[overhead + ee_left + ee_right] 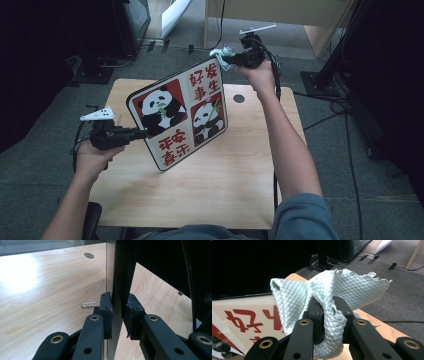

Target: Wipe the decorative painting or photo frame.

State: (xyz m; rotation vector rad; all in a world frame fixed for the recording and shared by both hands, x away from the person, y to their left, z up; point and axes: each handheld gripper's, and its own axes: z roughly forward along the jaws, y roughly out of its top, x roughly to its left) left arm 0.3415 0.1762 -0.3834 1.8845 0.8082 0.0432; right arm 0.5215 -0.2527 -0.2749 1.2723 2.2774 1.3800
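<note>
Left gripper (137, 133) clamps panda board (180, 112) edge; right gripper (226, 59) pinches cloth (332, 292) at far corner. Hard wiping risks twisting board loose.

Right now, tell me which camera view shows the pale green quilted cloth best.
The right gripper view: the pale green quilted cloth sits close up, bunched between the right gripper jaws. The high view shows it as a small bundle by the panda board's top corner. The left gripper view gives nothing useful on it.
</note>
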